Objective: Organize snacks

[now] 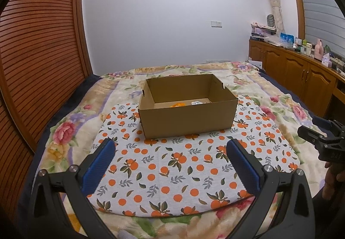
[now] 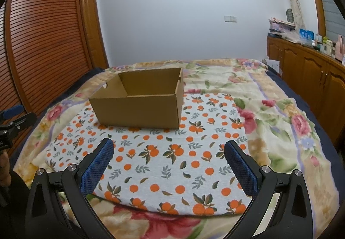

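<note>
The left gripper point(image 1: 170, 150) and right gripper point(image 2: 169, 150) hover wide and empty near the cardboard box point(image 1: 187, 117), where an orange snack point(image 1: 177, 105) and pale packet point(image 1: 197, 102) lie, seemingly already stowed.

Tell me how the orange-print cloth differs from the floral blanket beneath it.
The orange-print cloth has small oranges and leaves on pale grey; the floral blanket has large pink roses on cream. The cloth is smaller and lies flat and smooth; the blanket spreads past it on all sides and looks plush and rumpled. The cloth bears the cardboard box; the blanket bears the cloth. Both are patterned fabric spread on the bed.
</note>
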{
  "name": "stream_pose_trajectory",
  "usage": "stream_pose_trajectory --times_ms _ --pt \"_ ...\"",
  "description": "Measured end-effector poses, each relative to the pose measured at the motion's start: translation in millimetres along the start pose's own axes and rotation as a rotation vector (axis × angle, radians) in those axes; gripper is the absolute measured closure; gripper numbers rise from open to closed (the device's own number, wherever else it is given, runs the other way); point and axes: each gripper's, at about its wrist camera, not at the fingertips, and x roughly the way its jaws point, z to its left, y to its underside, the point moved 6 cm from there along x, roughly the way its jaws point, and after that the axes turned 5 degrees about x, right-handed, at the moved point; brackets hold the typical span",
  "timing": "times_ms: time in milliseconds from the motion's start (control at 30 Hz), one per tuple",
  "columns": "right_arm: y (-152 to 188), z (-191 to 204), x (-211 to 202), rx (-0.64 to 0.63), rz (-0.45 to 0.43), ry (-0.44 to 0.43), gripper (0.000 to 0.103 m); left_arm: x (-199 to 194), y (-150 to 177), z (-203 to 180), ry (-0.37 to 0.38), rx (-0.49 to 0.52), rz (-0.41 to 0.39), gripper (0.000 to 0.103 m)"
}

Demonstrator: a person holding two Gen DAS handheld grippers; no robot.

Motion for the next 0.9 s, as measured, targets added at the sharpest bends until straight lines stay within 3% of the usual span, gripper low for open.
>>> stream_pose_trajectory --times_ms 900 --pt "0.3 0.1 0.1 -0.003 -0.001 -0.001 0.0 -0.7 -1.4 1.1 0.0 0.004 -0.009 0.0"
